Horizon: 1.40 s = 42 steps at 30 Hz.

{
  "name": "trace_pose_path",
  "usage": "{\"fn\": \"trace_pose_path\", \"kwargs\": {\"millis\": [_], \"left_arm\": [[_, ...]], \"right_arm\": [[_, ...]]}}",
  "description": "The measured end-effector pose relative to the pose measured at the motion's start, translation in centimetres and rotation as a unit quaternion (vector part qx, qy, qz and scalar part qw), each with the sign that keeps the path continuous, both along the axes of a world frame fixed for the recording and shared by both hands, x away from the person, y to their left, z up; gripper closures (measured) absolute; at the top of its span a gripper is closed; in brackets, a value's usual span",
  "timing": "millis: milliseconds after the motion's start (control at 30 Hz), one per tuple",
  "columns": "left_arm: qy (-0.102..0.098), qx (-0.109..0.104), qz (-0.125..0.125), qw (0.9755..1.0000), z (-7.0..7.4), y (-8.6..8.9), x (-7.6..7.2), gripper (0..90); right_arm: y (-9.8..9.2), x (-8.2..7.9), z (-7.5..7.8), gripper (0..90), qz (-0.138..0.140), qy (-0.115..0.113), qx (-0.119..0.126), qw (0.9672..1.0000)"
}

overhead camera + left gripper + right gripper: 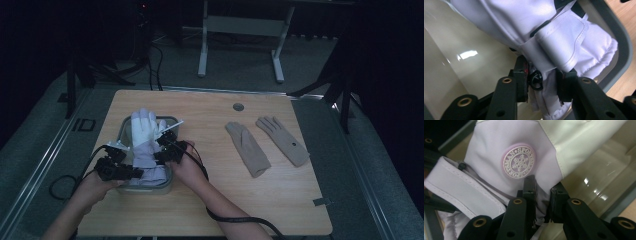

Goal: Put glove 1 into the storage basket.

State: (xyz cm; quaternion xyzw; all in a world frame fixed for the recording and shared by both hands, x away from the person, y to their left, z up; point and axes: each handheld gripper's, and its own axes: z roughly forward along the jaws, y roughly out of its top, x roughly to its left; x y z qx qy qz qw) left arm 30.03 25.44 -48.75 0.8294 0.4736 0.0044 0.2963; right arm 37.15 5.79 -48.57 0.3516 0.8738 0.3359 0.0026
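A white and pale lilac padded glove (144, 136) lies in a clear plastic container (123, 125) at the table's left, fingers pointing away from me. My left gripper (134, 173) is at the glove's cuff, and in the left gripper view its jaws (543, 82) hold the cuff fabric (564, 42) and a black toggle (536, 79) between them. From the right, my right gripper (163, 150) reaches in and is shut on a fold of the glove (499, 150) just below its round snowflake badge (519, 161). The container's wall (461, 62) (589, 182) shows beside both.
Two beige knit gloves (248, 148) (283, 140) lie flat on the wooden table (220, 200) to the right. A round grommet (238, 107) sits near the far edge. Black cables trail from both grippers. A table frame stands on the floor beyond.
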Motion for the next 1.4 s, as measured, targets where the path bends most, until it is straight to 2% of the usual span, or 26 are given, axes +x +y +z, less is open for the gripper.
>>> {"fn": "trace_pose_path", "kwargs": {"millis": [67,167,400,500,633,667,700,767,833,933,1067,1267,1400], "left_arm": [[0.004,-0.002,-0.001,1.0000,-0.4,0.0,0.0,62.5],[0.005,0.029,0.000,0.9996,-0.5,-0.8,0.2,56.2],[0.002,0.047,0.001,0.9989,-0.7,-1.2,0.2,52.0],[-0.001,0.046,0.003,0.9989,-0.7,-1.1,0.2,51.0],[-0.009,0.031,0.010,0.9994,-0.6,-0.9,0.1,47.4],[-0.013,0.026,0.011,0.9995,-0.6,-0.9,0.0,46.6],[-0.018,0.029,0.013,0.9994,-0.5,-0.9,-0.1,45.5],[-0.029,0.030,0.016,0.9990,-0.3,-0.9,-0.4,43.2],[-0.045,0.036,0.021,0.9981,0.0,-1.0,-0.7,41.2],[-0.074,0.037,0.032,0.9961,0.9,-0.9,-1.2,39.4],[-0.098,0.026,0.042,0.9940,2.1,-1.0,-1.6,39.8],[-0.129,0.009,0.034,0.9910,3.5,-2.7,-2.1,40.7],[-0.137,0.001,0.028,0.9901,3.8,-3.5,-2.1,41.2]], "right_arm": [[0.1,0.0,-0.3,77.8,0.003,0.004,-0.008,1.0000],[0.3,0.3,-0.5,77.0,0.004,0.013,-0.019,0.9997],[0.4,0.5,-1.1,73.0,-0.001,0.021,-0.029,0.9994],[0.4,0.5,-1.0,65.5,0.000,0.012,-0.027,0.9996],[0.4,0.5,-0.1,45.4,0.006,-0.017,-0.031,0.9993],[0.2,0.6,0.1,40.2,0.011,-0.020,-0.022,0.9995],[0.0,0.6,0.4,38.8,0.017,-0.026,-0.009,0.9995],[-0.4,0.6,1.0,32.7,0.022,-0.044,-0.003,0.9988],[-0.8,0.6,1.4,28.8,0.021,-0.044,0.007,0.9988],[-1.4,0.7,1.9,20.1,0.040,-0.039,0.019,0.9982],[-2.1,0.6,2.5,17.7,0.053,-0.047,0.023,0.9972],[-3.3,0.3,3.4,17.6,0.050,-0.060,0.030,0.9965],[-4.0,0.2,3.7,17.7,0.048,-0.061,0.030,0.9966]]}}
